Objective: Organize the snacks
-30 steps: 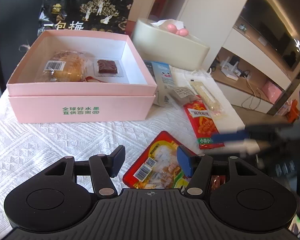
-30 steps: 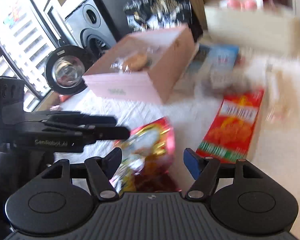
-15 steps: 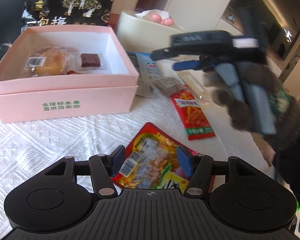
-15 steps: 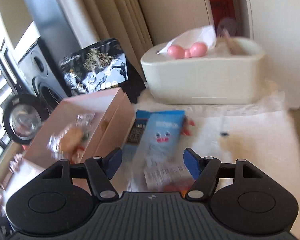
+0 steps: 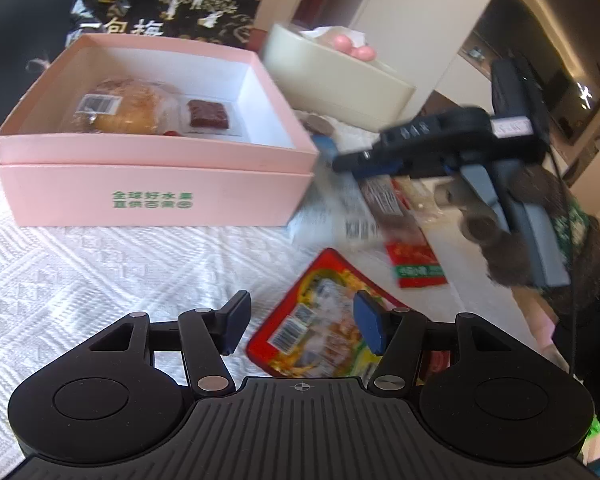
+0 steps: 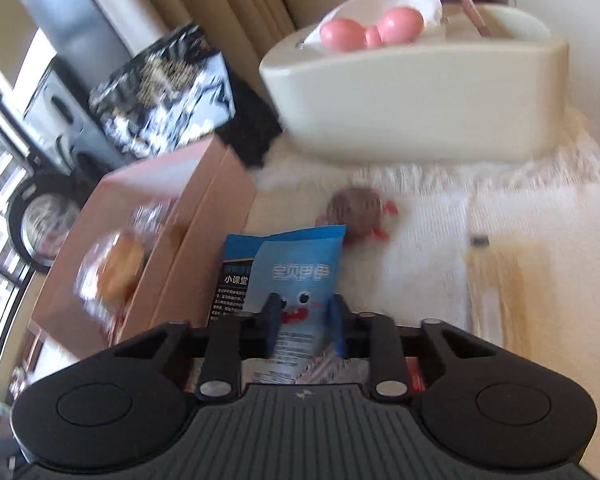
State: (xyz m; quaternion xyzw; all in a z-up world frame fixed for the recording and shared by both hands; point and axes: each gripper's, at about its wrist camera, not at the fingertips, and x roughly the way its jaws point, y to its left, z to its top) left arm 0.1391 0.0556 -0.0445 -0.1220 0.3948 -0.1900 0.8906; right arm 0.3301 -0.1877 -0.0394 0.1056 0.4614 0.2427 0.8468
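An open pink box [image 5: 156,196] holds a wrapped bun [image 5: 124,108] and a brown square snack [image 5: 208,114]. My left gripper [image 5: 302,320] hovers open low over a red snack packet [image 5: 320,328] lying on the white cloth; its pads do not touch it. My right gripper [image 6: 305,322] is shut on a blue cartoon-face packet [image 6: 300,276], right beside the box's side wall [image 6: 204,232]. In the left wrist view that gripper [image 5: 332,156] comes in from the right, with the packet [image 5: 340,208] blurred under it. A smaller red packet [image 5: 416,264] lies beyond.
A cream tissue box [image 6: 412,92] stands at the back, and a black bag [image 5: 168,4] leans behind the pink box. A round wrapped candy [image 6: 356,212] and a long clear packet [image 6: 496,288] lie on the cloth. The table edge drops off at right.
The right gripper swung in from the right to the blue packet beside the box and its jaws closed on it. The left gripper stayed put, open.
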